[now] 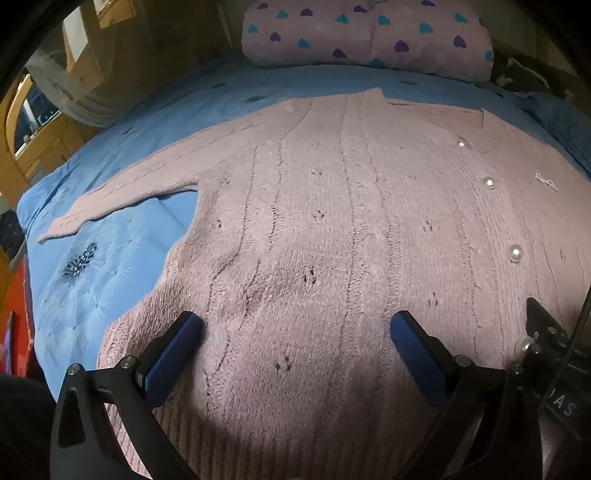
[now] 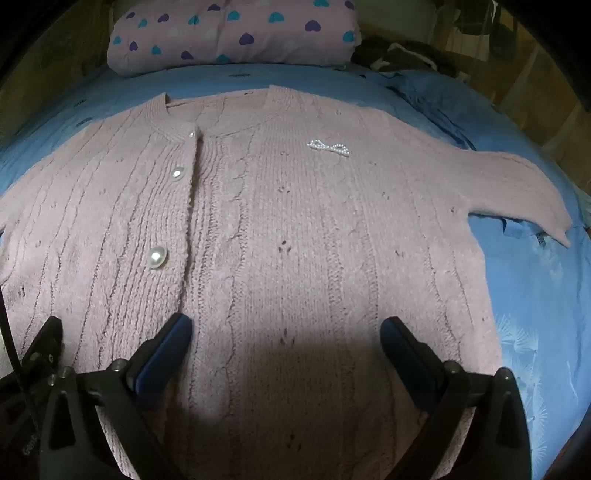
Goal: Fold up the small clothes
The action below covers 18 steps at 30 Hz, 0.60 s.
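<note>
Cardigan spot: your pink knit cardigan [image 2: 295, 229] is lying flat, face up, on the blue bedspread [image 2: 535, 314], collar at the far end by the heart-print pillow [image 2: 236, 33], hem at the near end right under both tools.

Long axis: it runs near to far, straight along the way you're pointing. The row of pearl buttons [image 2: 158, 257] follows that same line, sitting between your two hands.

Sleeves: the left sleeve [image 1: 110, 199] sticks out to the far left, the right sleeve [image 2: 524, 192] out to the far right. Both look spread, nothing folded over yet as far as I can tell.

Left hand-held gripper [image 1: 295, 332]: released, jaws wide apart with only bare knit between them, parked over the left half of the body near the hem. It's the closer one to the left sleeve.

Right hand-held gripper [image 2: 286, 332]: also released and empty, over the right half just right of the button band, so it's the nearer one for the right sleeve.

Pose: both are tilted steeply down at the fabric, side by side. You can see a bit of the other tool at the edge of each view.

Next move guess: each sleeve lies away and outward from its own hand, so you'd reach forward and out.
</note>
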### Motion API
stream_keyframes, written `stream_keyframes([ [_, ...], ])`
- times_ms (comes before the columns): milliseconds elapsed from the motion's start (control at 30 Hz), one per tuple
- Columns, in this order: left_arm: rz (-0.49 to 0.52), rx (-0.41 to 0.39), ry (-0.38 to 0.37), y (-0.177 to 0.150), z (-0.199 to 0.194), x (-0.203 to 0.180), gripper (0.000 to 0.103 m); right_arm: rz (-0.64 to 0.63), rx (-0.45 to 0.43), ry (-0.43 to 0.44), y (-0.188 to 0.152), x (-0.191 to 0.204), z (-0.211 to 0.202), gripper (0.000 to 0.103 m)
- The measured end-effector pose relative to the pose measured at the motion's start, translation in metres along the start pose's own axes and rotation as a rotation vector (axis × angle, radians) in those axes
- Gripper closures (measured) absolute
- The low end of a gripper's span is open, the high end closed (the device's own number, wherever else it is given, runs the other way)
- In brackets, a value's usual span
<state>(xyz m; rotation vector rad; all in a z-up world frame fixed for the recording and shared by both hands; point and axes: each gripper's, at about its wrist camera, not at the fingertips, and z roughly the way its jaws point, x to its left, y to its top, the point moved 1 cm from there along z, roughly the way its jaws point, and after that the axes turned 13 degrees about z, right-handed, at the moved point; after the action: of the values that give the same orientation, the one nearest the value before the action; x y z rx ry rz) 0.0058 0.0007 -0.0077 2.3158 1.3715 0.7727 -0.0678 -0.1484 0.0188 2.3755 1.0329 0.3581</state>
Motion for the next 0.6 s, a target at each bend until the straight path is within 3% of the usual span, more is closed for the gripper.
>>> stream_keyframes([
  [600, -0.002, 0.006, 0.01, -0.0005, -0.0037, 0.0002, 0.015, -0.002, -0.002, -0.002, -0.0001, -0.0003, 0.0001, 0.0],
])
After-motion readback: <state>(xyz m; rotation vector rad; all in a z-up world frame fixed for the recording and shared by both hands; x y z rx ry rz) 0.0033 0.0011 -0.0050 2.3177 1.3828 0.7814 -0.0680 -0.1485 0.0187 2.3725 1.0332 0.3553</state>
